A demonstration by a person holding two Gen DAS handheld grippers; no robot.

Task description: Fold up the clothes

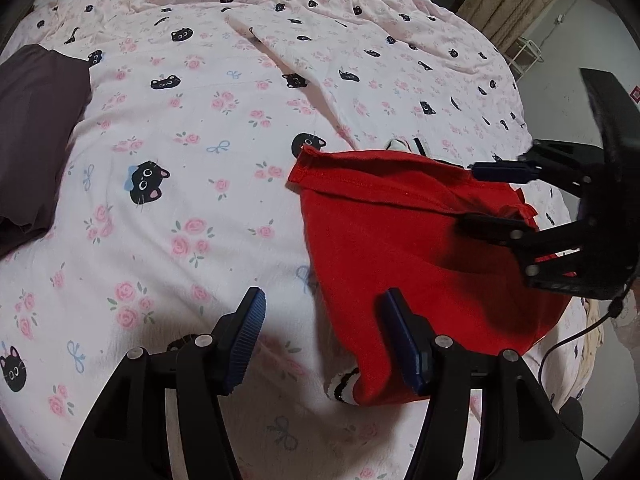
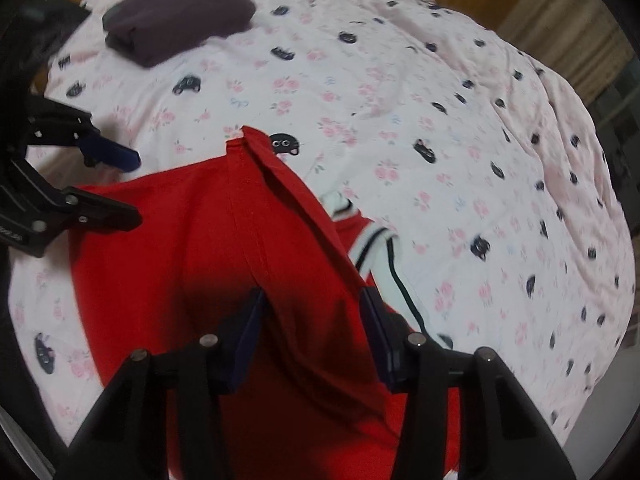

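On the bed (image 1: 192, 120): red garment (image 1: 400, 248), both grippers over it.
Left gripper (image 1: 320, 340) jaws released; right gripper (image 2: 312, 336) jaws spread astride a red fold; folded dark garment (image 2: 176, 12) well apart.

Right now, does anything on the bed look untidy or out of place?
Yes. The red shirt lies crumpled, its hem turned over and a striped cuff sticking out sideways. The folded dark garment looks neat.

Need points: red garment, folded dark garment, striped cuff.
red garment (image 1: 400, 248), left wrist view, middle of the fabric
dark garment (image 2: 180, 12), right wrist view, top of the folded stack
striped cuff (image 2: 374, 242), right wrist view, ribbed edge
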